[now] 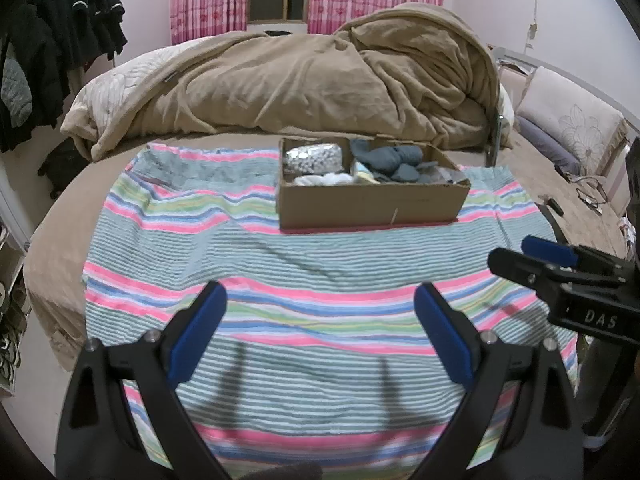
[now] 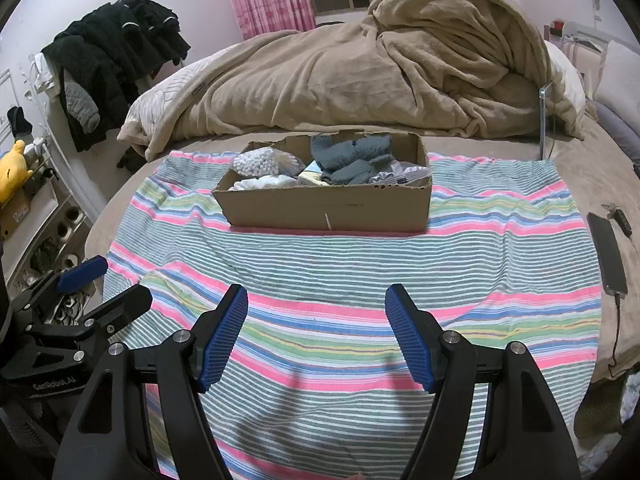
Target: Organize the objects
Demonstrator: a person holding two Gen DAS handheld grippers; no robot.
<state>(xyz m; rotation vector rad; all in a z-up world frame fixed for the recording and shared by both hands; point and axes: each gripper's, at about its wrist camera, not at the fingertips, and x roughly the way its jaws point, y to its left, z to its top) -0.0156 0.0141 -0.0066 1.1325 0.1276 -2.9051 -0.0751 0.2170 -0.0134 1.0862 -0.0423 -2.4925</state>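
Box [image 2: 324, 208] of socks [image 2: 350, 156] and a bead bag [image 2: 258, 164] sits on the striped towel [image 2: 360, 272]. Left gripper [image 1: 320, 332] and right gripper [image 2: 316, 336] hover above the towel, both released and empty.

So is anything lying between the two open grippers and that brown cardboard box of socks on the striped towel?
Nothing visible: only bare striped towel lies between the left gripper, the right gripper and the brown cardboard box.

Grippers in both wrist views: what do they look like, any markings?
Both the left gripper and right gripper have black angular frames, silver pivot bolts and ribbed blue pads. White lettering: "DAS" on the right body, "GenRobot.AI" on the left. No cables visible.
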